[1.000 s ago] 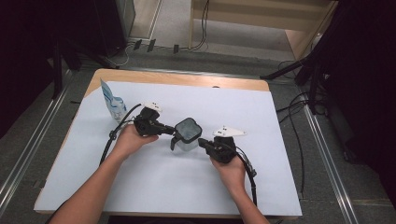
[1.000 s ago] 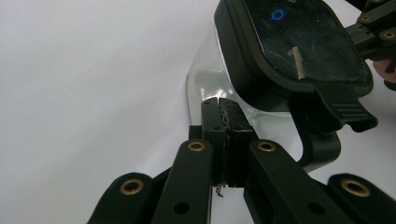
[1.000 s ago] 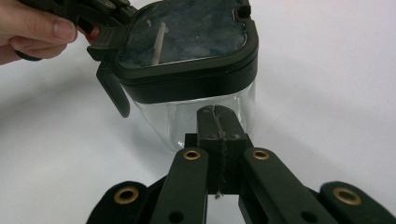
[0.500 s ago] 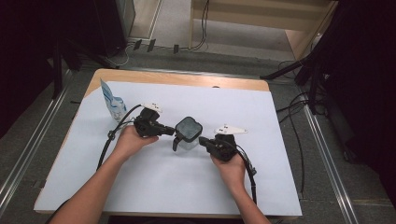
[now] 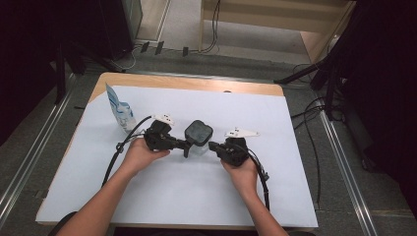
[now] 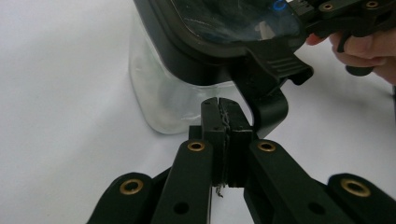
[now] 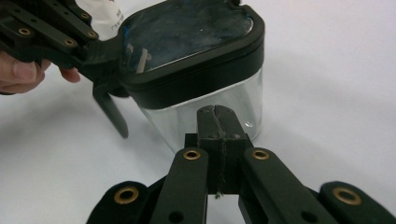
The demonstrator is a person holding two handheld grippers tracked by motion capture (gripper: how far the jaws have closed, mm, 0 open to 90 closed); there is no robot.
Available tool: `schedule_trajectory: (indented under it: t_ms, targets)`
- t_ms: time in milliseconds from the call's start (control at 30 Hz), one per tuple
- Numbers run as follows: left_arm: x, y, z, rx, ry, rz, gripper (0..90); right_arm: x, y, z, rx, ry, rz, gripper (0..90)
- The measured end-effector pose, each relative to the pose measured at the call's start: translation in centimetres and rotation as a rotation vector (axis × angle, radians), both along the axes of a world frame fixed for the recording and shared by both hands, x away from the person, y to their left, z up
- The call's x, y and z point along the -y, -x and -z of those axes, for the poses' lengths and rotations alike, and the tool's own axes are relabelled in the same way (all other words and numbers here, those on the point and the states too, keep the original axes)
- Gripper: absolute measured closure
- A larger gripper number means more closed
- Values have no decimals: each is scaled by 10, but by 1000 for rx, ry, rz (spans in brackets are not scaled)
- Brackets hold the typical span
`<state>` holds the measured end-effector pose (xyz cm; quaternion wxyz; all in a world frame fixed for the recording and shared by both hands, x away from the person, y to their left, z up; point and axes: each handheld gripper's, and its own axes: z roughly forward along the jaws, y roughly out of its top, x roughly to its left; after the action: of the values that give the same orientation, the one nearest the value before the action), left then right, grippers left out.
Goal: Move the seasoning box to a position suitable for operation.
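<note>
Clear container [image 5: 197, 142] with a black lid [image 5: 198, 132] stands upright near the middle of the white-covered table [image 5: 295, 187], between the two grippers. One lid latch [image 6: 273, 95] hangs open on the side facing the left gripper [image 5: 186, 144], whose jaws are pressed fully together, gripping nothing, tips just beside that latch. Right gripper [image 5: 212, 146] points at the opposite wall, jaws likewise closed flat and empty. A blue-and-white pouch [image 5: 119, 113] stands well apart at the far left.
</note>
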<state>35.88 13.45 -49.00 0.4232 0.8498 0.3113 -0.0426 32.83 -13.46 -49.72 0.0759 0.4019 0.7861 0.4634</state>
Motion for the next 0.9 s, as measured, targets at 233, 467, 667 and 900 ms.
schedule_trajectory:
  t_ms: [233,467,667,900]
  targets:
    - [5,5,-1,4,-2,3,900,1,-4,1,-12,3,10,900]
    - [12,13,0,2,-8,0,900,2,-6,1,-9,5,16,900]
    - [23,21,0,0,-9,8,900,0,-10,0,-4,20,20,900]
    - [33,25,1,-2,3,11,900,-1,-14,1,-1,19,29,900]
